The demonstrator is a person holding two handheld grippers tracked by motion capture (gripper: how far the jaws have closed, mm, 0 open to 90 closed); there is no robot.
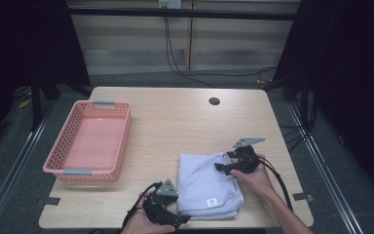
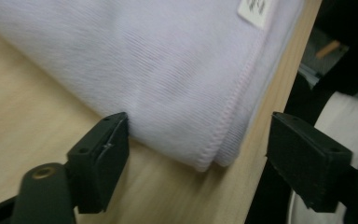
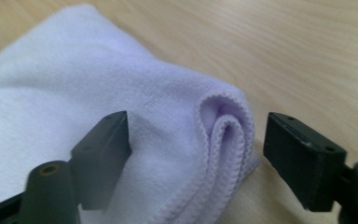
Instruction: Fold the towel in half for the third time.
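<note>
A folded pale lilac towel (image 1: 205,182) lies on the wooden table near its front edge, a white label on its near corner. My left gripper (image 1: 181,219) sits at the towel's near left corner, open, its jaws straddling the stitched corner (image 2: 214,154) of the folded layers. My right gripper (image 1: 219,167) is at the towel's far right corner, open, with the rolled fold (image 3: 223,135) between its jaws. Neither gripper has closed on the cloth.
A pink perforated basket (image 1: 68,168) with grey handles stands on the table's left side. A round cable hole (image 1: 214,101) lies near the far edge. The table's front edge (image 2: 279,84) runs close beside the towel's near corner.
</note>
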